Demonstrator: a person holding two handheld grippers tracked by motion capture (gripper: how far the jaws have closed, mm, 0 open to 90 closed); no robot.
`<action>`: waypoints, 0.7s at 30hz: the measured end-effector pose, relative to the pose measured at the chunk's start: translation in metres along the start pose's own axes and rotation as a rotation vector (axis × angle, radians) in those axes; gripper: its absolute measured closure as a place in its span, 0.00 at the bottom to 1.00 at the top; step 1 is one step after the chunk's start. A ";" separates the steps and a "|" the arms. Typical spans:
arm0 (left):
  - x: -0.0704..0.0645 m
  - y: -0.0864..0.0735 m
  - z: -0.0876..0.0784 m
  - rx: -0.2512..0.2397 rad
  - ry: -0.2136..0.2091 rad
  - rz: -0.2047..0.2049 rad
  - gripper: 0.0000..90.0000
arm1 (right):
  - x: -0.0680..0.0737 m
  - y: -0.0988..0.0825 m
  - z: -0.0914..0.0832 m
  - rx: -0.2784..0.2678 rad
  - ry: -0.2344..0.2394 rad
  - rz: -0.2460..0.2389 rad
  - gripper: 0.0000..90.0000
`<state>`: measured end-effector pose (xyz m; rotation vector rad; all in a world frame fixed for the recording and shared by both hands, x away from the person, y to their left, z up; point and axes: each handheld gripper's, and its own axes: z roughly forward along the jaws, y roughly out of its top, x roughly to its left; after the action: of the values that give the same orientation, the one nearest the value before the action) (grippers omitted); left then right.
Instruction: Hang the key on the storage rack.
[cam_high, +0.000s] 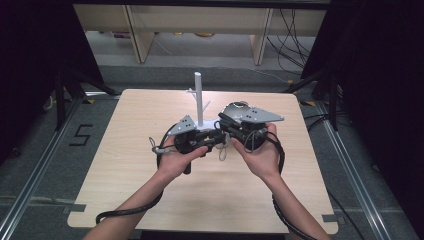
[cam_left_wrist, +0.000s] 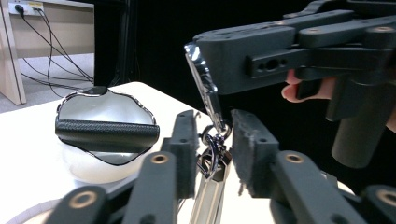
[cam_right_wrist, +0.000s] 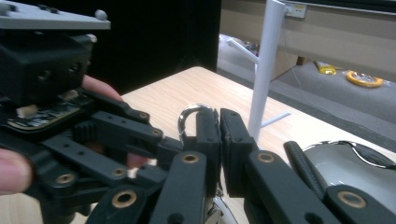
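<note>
Both grippers meet above the table's middle, in front of a white peg stand (cam_high: 198, 97). Between them hangs a metal keychain clasp (cam_left_wrist: 213, 161) on a shiny strip (cam_left_wrist: 205, 88). My left gripper (cam_left_wrist: 214, 140) has the clasp between its pads, which sit tight against it. My right gripper (cam_right_wrist: 219, 119) is shut on the keychain's silver ring (cam_right_wrist: 189, 116), which curls out beside its jaws. In the high view the left gripper (cam_high: 214, 136) points right and the right gripper (cam_high: 226, 129) points left, tip to tip, with the keychain (cam_high: 223, 150) dangling below.
A white bowl-like object with a black strap (cam_left_wrist: 105, 135) sits on the table just beyond the grippers, near the stand's base. A small metal piece (cam_high: 154, 145) lies by the left hand. Cables trail off the table's front edge.
</note>
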<state>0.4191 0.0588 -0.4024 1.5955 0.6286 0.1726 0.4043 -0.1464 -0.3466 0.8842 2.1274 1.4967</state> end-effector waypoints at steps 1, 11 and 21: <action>0.000 0.000 0.000 -0.005 -0.003 -0.002 0.82 | 0.001 0.000 0.000 -0.004 0.002 -0.002 0.98; -0.001 0.000 -0.009 0.054 0.090 0.111 0.93 | 0.001 0.002 -0.004 -0.031 0.029 -0.008 1.00; 0.014 -0.003 -0.026 0.130 0.224 0.170 0.93 | -0.026 -0.016 -0.032 -0.065 -0.011 0.078 0.94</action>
<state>0.4177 0.0881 -0.4048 1.7708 0.6870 0.4496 0.3986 -0.1897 -0.3515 0.9594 2.0456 1.5863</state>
